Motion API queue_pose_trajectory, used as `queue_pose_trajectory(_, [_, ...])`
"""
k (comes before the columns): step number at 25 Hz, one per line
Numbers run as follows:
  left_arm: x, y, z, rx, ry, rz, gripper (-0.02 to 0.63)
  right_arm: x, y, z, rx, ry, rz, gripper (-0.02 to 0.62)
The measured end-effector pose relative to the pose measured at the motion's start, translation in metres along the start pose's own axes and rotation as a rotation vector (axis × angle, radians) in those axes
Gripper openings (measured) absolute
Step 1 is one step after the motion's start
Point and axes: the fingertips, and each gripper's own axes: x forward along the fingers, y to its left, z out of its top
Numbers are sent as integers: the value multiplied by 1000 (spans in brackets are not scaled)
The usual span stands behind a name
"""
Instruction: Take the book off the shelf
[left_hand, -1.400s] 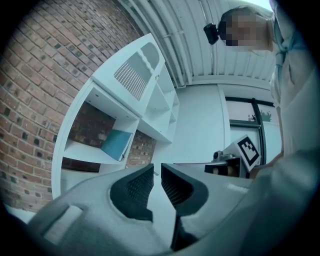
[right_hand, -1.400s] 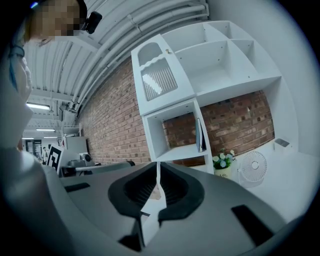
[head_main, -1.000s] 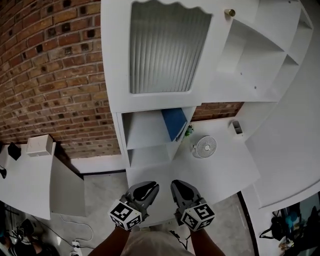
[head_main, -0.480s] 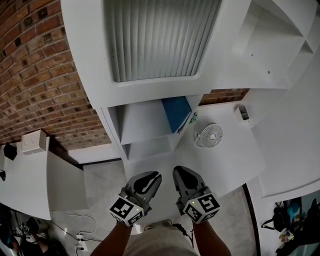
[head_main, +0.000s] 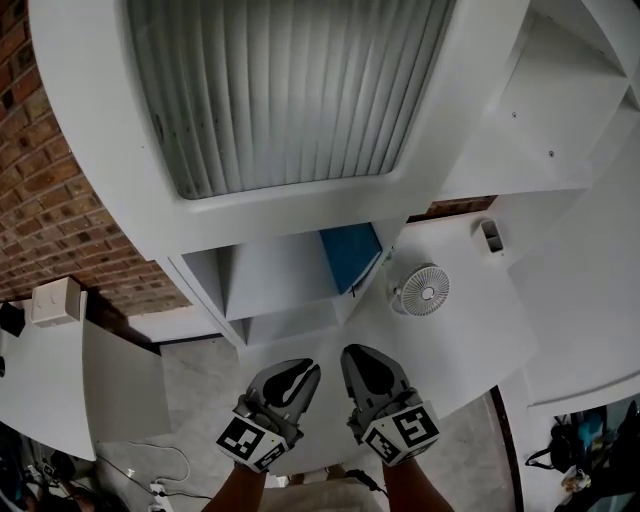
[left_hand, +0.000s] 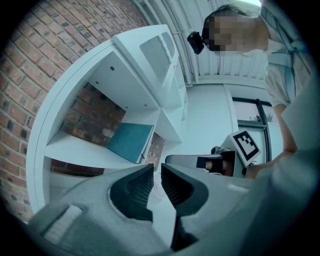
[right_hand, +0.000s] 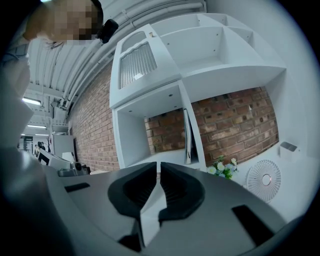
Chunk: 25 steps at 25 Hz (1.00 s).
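A blue book (head_main: 350, 255) leans against the right wall of an open shelf compartment (head_main: 270, 270) of the white cabinet. The left gripper view shows its cover (left_hand: 129, 142), and the right gripper view shows it edge-on (right_hand: 189, 137). My left gripper (head_main: 303, 372) and right gripper (head_main: 352, 355) are side by side low in the head view, well short of the shelf. Both point toward it. The left gripper's jaws (left_hand: 157, 170) are shut with nothing between them, and so are the right gripper's (right_hand: 158, 167).
A ribbed-glass cabinet door (head_main: 290, 90) hangs above the book's compartment. A small white fan (head_main: 425, 290) and a little flower pot (right_hand: 222, 167) stand on the white desk (head_main: 470, 340) right of the shelf. A brick wall (head_main: 60, 190) runs behind on the left.
The cabinet has grown larger and nearer in the head view. The two grippers stay low and side by side, both still shut.
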Motion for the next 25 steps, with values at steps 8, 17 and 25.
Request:
queue_pose_trajectory(8, [11,9,-2,18,-12,-4,52,20,-18,-3,2,-5,-43,21])
queue_pose_trajectory(17, [22,17,-1,26,-12,-4,52,43,-39,11,-15,-30,-112,84])
queue_pose_trajectory(25, [26,20,3,35,-19,-6,52,54,-56,14,8,-21,-188,109])
